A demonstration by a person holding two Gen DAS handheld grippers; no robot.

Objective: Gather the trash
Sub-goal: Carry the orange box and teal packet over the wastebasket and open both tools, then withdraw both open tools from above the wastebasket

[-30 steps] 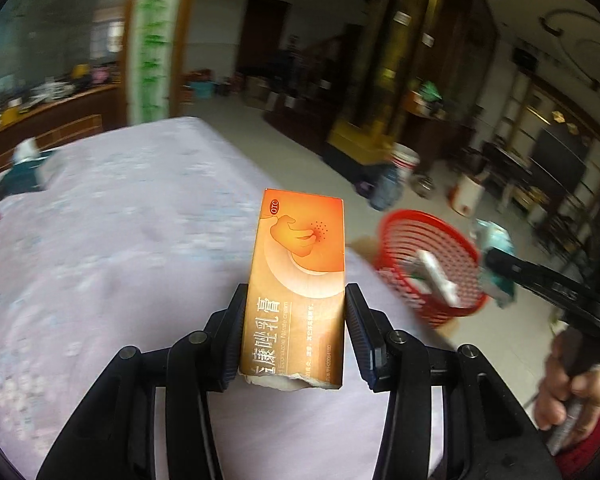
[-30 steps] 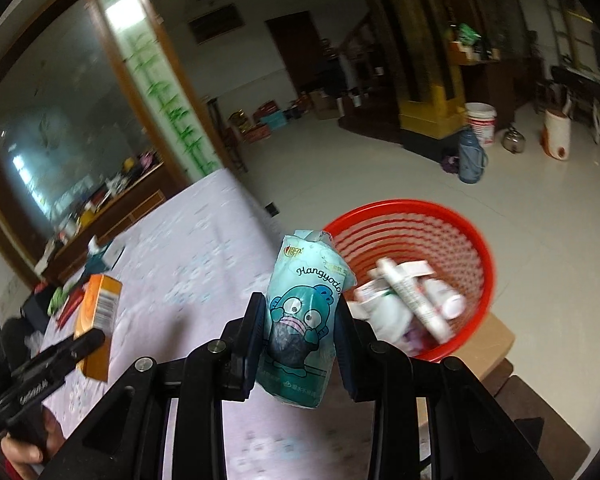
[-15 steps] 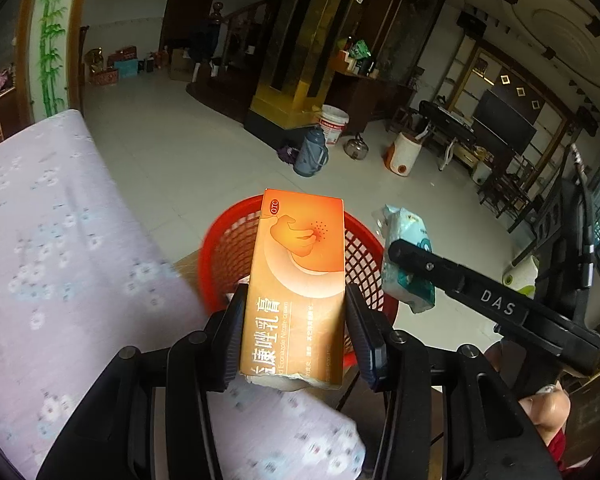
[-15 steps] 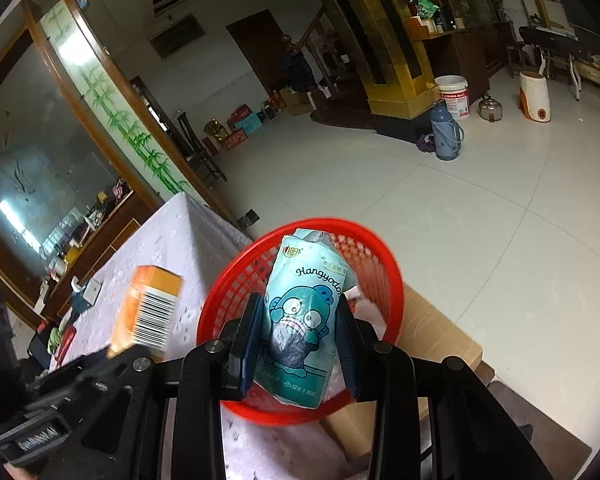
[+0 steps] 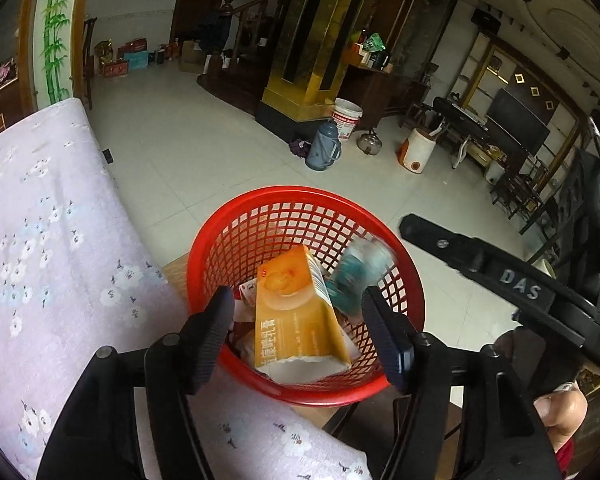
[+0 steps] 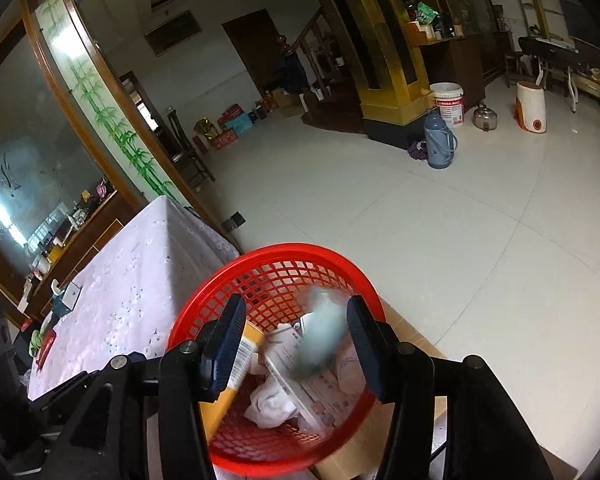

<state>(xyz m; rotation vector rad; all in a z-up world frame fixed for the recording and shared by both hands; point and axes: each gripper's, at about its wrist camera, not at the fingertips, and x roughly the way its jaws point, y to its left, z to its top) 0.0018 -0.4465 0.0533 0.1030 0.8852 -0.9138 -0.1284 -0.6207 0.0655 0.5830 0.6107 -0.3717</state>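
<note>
Gaping now, left claw point(image 5: 306, 332) | right claw point(image 6: 296, 344) | orange box point(image 5: 296, 312), teal pouch point(image 6: 320, 336) released into red basket point(image 5: 228, 236)

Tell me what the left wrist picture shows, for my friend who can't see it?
An open left tool hangs over a red basket, where an orange box and a blurry teal pouch are dropping in. A flowery cloth lies to the left, and the right tool reaches in from the right.

Red basket point(image 5: 236, 236) crowded with trash; open floor point(image 6: 440, 240) beyond.
</note>
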